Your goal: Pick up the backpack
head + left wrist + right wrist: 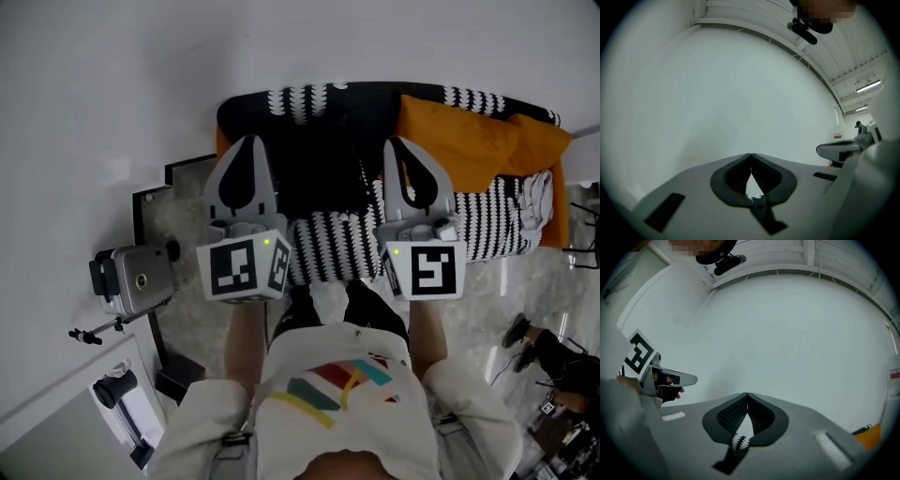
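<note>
Above striped cover | L tongs & R tongs closed, empty | backpack dark, outline unclear, partly behind tongs

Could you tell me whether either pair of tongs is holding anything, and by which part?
Nothing is held: the left tongs and the right tongs are both shut with nothing between them.

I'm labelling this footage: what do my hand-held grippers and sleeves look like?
The left hand-held gripper and right hand-held gripper are pale grey with black ribbed pads, each bearing a white marker cube and green light. The sleeves are cream.
</note>
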`<act>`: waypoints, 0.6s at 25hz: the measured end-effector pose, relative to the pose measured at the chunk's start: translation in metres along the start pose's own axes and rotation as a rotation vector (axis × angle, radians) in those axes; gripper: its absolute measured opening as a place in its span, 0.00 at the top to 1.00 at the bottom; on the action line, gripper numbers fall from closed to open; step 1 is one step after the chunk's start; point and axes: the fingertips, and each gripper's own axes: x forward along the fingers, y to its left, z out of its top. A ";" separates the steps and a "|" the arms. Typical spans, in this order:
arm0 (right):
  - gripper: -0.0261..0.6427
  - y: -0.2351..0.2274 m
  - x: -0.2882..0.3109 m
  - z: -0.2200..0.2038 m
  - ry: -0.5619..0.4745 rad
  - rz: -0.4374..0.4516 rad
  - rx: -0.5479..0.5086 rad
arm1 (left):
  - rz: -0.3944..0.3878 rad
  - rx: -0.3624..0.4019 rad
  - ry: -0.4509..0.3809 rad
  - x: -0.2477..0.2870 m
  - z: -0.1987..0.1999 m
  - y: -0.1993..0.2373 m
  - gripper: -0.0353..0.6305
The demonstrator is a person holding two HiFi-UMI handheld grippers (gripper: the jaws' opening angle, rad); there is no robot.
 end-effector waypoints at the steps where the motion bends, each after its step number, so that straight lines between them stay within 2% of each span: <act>1: 0.95 -0.001 0.008 -0.006 0.000 0.009 0.002 | 0.010 0.000 0.015 0.007 -0.011 0.004 0.92; 10: 0.95 0.008 0.058 -0.091 0.003 0.079 0.017 | 0.059 0.055 0.084 0.050 -0.116 0.022 0.92; 15: 0.95 0.025 0.073 -0.158 0.043 0.111 0.067 | 0.042 0.019 0.080 0.059 -0.173 0.028 0.92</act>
